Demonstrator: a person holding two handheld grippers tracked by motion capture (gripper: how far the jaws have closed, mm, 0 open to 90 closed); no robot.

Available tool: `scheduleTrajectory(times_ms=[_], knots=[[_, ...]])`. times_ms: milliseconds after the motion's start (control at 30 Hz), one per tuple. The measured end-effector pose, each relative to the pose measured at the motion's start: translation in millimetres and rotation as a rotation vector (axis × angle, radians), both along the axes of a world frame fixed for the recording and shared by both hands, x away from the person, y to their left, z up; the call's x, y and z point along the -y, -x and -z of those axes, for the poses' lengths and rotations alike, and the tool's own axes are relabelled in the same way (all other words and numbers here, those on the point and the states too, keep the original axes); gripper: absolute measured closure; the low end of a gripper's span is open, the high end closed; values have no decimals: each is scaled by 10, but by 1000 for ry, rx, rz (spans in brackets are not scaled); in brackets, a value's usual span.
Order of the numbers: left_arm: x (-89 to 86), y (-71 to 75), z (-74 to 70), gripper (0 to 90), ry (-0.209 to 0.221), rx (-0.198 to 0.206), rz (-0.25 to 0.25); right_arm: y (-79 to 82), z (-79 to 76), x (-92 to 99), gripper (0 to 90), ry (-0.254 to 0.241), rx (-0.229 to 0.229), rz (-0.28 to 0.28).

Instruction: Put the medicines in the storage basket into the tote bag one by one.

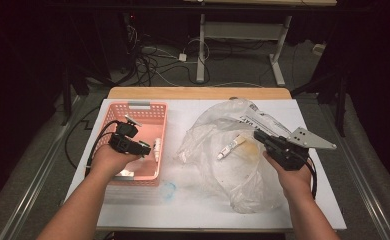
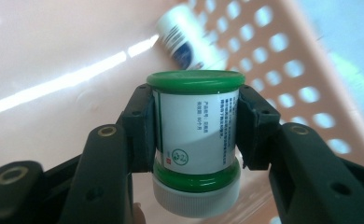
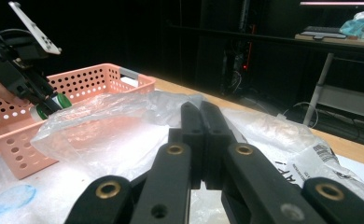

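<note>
My left gripper (image 2: 195, 114) is shut on a small white bottle (image 2: 196, 135) with a green cap and green base, pads pressing on both sides of its label. It hangs over the pink basket (image 1: 138, 106), whose perforated wall (image 2: 283, 60) lies behind it. Another white container (image 2: 185, 37) lies on the basket floor. In the right gripper view the held bottle (image 3: 49, 107) hangs just above the basket's rim (image 3: 91, 77). My right gripper (image 3: 201, 112) is shut with nothing in it, at the right edge of a crumpled clear plastic bag (image 1: 233, 150). A small tube (image 1: 229, 148) lies in the bag.
The white table top (image 1: 193, 205) has a blue smear (image 1: 169, 189) near the basket's front corner. The bag spreads over the table's middle and right. Beyond the far edge are cables and desk legs on the floor.
</note>
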State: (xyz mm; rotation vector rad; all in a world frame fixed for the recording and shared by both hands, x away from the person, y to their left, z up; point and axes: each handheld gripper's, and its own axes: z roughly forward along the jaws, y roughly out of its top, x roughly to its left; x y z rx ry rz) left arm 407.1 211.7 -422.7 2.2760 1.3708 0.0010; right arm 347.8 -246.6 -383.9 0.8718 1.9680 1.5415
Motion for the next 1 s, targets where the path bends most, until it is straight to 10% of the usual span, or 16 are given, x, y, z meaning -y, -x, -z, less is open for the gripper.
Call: scheduleTrajectory(times_ms=[267, 1000], knots=[[-7, 201, -68, 535, 139, 153, -11, 12, 0, -19, 900, 5, 1, -4], [-28, 613, -82, 536, 266, 418, -50, 10, 2, -30, 900, 12, 6, -10]])
